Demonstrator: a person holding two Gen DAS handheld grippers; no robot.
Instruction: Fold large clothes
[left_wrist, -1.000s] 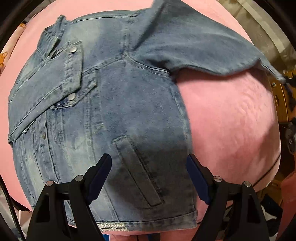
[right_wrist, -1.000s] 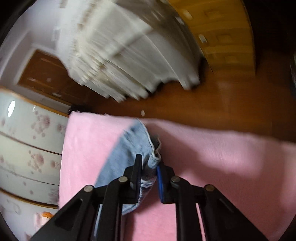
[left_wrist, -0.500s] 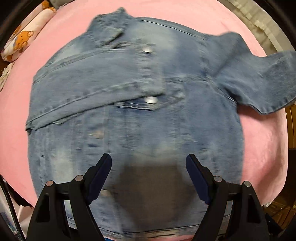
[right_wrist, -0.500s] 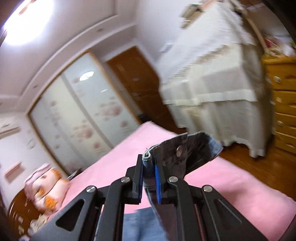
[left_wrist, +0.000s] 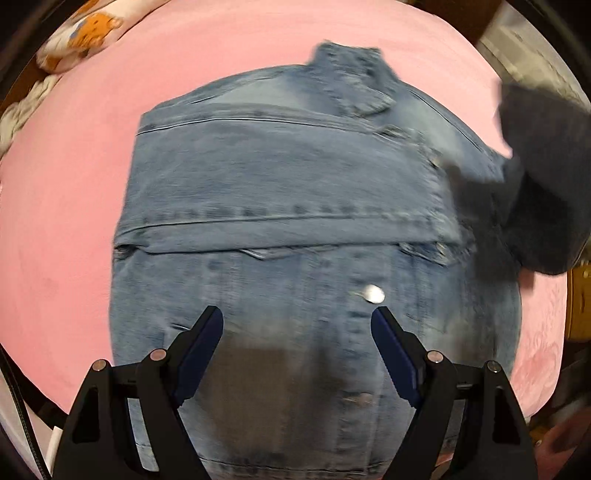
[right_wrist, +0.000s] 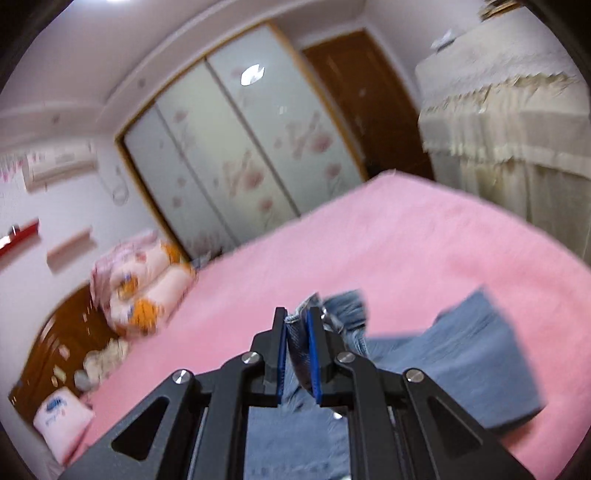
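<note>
A light blue denim jacket (left_wrist: 295, 206) lies front up on the pink bed cover (left_wrist: 62, 229), one sleeve folded across the chest. My left gripper (left_wrist: 297, 325) is open and empty just above the jacket's lower front. The other sleeve (left_wrist: 546, 177) is lifted, dark and blurred, at the right edge. My right gripper (right_wrist: 295, 328) is shut on that sleeve's cuff (right_wrist: 297, 334) and holds it above the jacket body (right_wrist: 461, 362).
Patterned pillows (right_wrist: 144, 291) and a wooden headboard (right_wrist: 48, 343) are at the bed's far left end. A sliding wardrobe (right_wrist: 236, 158), a brown door (right_wrist: 369, 99) and cream-draped furniture (right_wrist: 509, 122) stand beyond the bed. A pillow (left_wrist: 81, 33) shows at the left view's top.
My right gripper has lifted the cuff off the bed and swung it over the jacket. My left gripper has moved left and up along the jacket's front, still open.
</note>
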